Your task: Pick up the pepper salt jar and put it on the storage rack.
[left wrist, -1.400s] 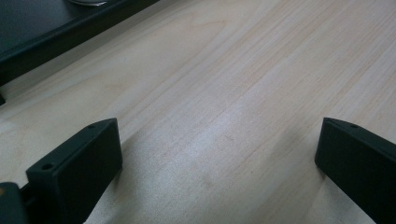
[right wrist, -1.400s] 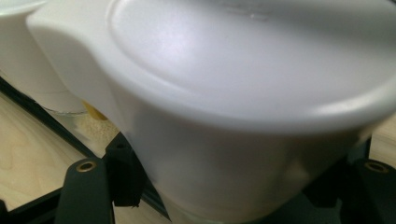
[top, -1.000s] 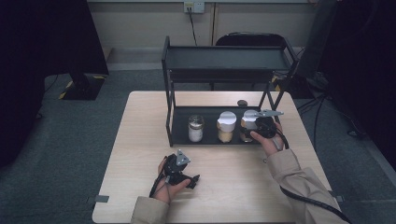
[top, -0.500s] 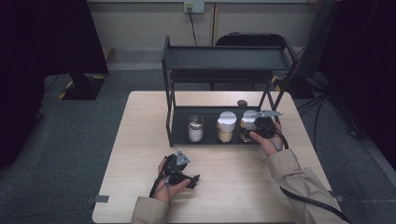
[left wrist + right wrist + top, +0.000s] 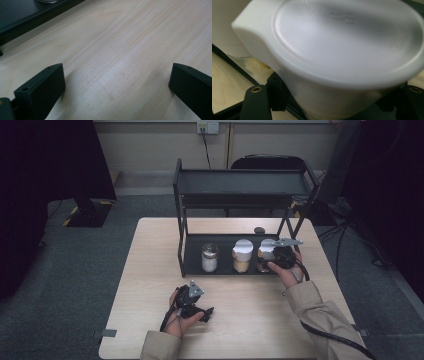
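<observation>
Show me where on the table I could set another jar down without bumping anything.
The bare tabletop left of the rack is free, as is the strip between the left hand-held gripper and the right sleeve. The lower shelf is crowded toward its right: three jars, the rightmost jar at the right hand-held gripper.

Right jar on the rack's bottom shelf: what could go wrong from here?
1. The right gripper sits at the right jar, whose white lid fills its camera; the jaws have just been opening, so a lift now could slip.
2. The middle jar stands close beside it and could get knocked.
3. The rack has an upper shelf overhead; a steep lift may hit it.
</observation>
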